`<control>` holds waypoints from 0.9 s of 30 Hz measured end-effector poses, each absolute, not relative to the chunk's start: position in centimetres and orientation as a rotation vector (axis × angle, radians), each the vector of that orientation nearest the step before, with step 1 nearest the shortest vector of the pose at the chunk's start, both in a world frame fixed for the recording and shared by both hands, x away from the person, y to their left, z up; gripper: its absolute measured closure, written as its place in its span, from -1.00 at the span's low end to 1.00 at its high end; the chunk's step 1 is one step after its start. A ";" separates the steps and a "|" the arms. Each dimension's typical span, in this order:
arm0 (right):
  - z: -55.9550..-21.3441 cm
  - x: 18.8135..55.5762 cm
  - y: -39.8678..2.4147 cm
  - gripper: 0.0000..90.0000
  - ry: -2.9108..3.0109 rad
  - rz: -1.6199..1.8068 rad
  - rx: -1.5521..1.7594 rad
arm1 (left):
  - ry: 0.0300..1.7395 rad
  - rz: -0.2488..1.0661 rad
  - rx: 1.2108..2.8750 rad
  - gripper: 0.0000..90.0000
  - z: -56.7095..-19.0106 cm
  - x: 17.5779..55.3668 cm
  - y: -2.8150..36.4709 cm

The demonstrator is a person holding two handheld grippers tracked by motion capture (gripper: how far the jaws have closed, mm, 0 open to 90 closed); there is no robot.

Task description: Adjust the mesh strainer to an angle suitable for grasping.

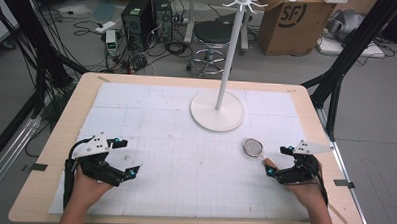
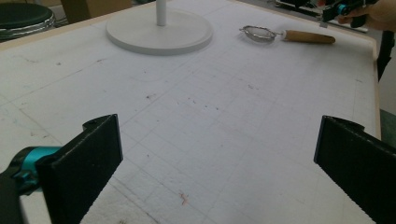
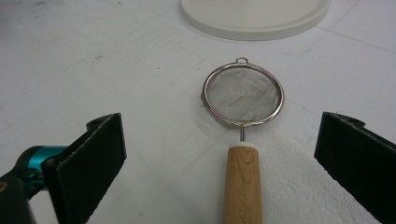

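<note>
A small metal mesh strainer (image 1: 253, 147) with a wooden handle (image 1: 271, 163) lies on the white mat, its handle pointing toward the person. My right gripper (image 1: 278, 161) is open, one jaw on each side of the handle without touching it. In the right gripper view the strainer bowl (image 3: 243, 93) lies just ahead and the handle (image 3: 242, 182) runs between the wide jaws of the gripper (image 3: 220, 140). My left gripper (image 1: 127, 158) rests open at the mat's left with nothing in it. From the left gripper (image 2: 219, 177) view the strainer (image 2: 261, 33) lies far off to the right.
A white hook stand (image 1: 228, 53) rises from a round base (image 1: 217, 117) at the mat's far middle, just beyond the strainer. The wooden table edge (image 1: 39, 186) frames the white mat (image 1: 185, 161). A stool, boxes and cables lie on the floor behind.
</note>
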State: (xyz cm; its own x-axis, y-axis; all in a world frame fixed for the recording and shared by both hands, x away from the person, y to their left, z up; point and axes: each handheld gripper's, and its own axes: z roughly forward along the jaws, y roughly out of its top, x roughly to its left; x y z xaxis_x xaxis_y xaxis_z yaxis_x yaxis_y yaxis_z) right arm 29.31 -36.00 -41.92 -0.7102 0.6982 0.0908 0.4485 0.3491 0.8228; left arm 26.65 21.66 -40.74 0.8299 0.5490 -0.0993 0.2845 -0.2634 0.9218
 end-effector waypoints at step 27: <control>-43.8 29.9 -35.8 -0.84 2.437 1.063 1.102 | 0.600 0.253 1.882 -0.96 -41.3 26.5 20.9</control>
